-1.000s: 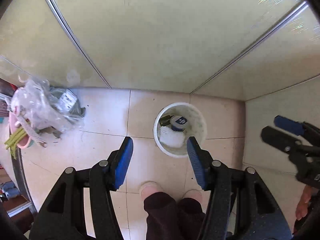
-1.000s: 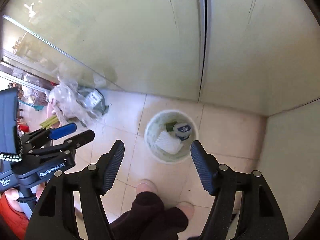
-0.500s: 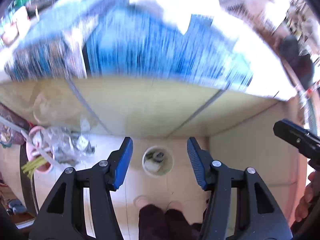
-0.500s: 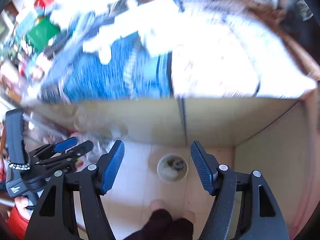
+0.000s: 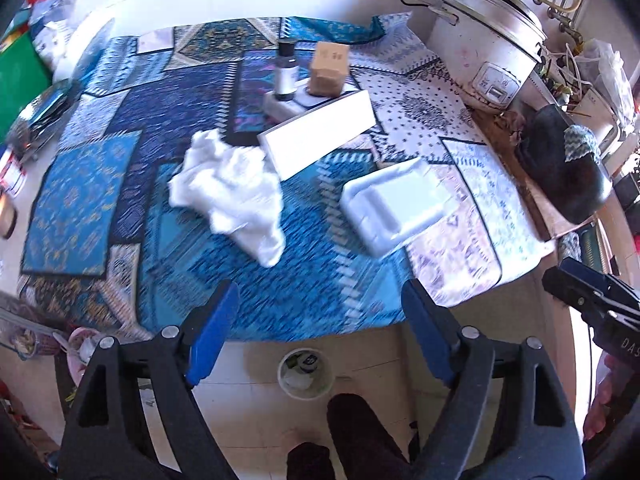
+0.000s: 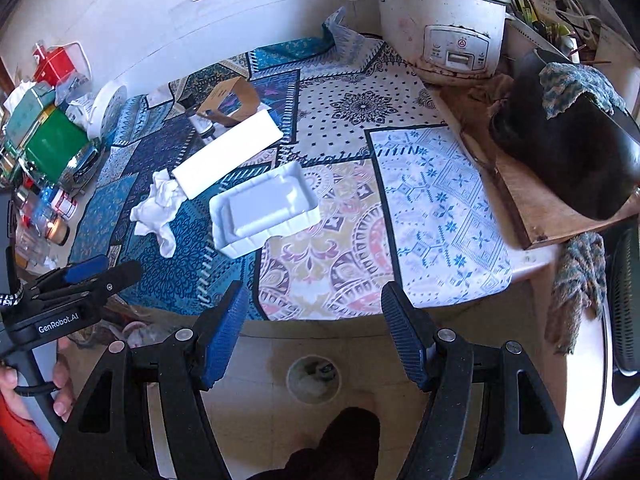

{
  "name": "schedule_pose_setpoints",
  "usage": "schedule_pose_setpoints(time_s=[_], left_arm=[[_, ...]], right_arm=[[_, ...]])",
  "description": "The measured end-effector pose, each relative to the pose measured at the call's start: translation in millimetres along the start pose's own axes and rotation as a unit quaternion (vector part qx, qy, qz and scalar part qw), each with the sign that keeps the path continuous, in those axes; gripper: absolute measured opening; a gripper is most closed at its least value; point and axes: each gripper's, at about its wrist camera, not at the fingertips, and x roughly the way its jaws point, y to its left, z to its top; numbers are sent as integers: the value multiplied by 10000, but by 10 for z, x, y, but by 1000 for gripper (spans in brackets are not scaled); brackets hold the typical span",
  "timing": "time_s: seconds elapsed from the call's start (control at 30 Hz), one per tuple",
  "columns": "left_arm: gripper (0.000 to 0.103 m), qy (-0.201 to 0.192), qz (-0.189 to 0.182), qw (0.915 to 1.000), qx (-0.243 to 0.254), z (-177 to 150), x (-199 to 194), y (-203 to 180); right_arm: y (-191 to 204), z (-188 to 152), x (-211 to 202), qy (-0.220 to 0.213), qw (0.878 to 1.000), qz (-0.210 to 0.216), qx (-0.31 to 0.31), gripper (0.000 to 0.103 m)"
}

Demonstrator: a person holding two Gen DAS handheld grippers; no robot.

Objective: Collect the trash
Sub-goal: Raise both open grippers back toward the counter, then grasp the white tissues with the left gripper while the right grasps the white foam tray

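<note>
A crumpled white tissue lies on the patterned tablecloth. Beside it sit a white foam tray and a flat white box. Down on the floor stands a small white bin with scraps in it. My left gripper hovers above the table's near edge, its jaws opening with nothing between them. My right gripper hangs over the same edge, open and empty.
A rice cooker and a black pot stand at the right. A dark bottle and a brown carton are at the back. Jars and a green box crowd the left. The person's foot is beside the bin.
Both grippers have risen from just above the floor bin to above the table, so the tabletop now fills the views. The left jaws stand wider apart.
</note>
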Motion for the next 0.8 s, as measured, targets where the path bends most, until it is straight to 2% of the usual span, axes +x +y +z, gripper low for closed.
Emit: schedule_pose_setpoints(time_s=[0.17, 0.27, 0.3, 0.37, 0.43, 0.53, 0.63, 0.7, 0.8], left_arm=[[83, 141, 72, 9994, -318, 315, 335, -222], [83, 278, 371, 9976, -516, 450, 629, -279], [81, 366, 514, 9964, -565, 473, 728, -272], [70, 484, 662, 9945, -658, 500, 855, -245], [68, 470, 765, 9928, -793, 501, 845, -180], [68, 229, 995, 9894, -1034, 490, 677, -35], [68, 24, 1294, 9824, -1348, 450, 503, 206], [68, -16, 1457, 9765, -1586, 429, 448, 401], [68, -24, 1581, 9698, -1859, 408, 408, 629]], right_arm=[[-276, 420, 165, 201, 9996, 41, -175, 65], [-402, 624, 284, 286, 9992, 104, -275, 65], [-436, 680, 328, 329, 9989, 136, -288, 65], [-475, 781, 436, 427, 9982, 256, -348, 65], [-458, 848, 569, 542, 9968, 315, -496, 65], [-378, 902, 796, 724, 9938, 355, -767, 65], [-308, 916, 1071, 1006, 9898, 471, -897, 64], [-248, 912, 1216, 1144, 9871, 503, -1000, 51], [-208, 952, 1268, 1196, 9852, 711, -996, 48]])
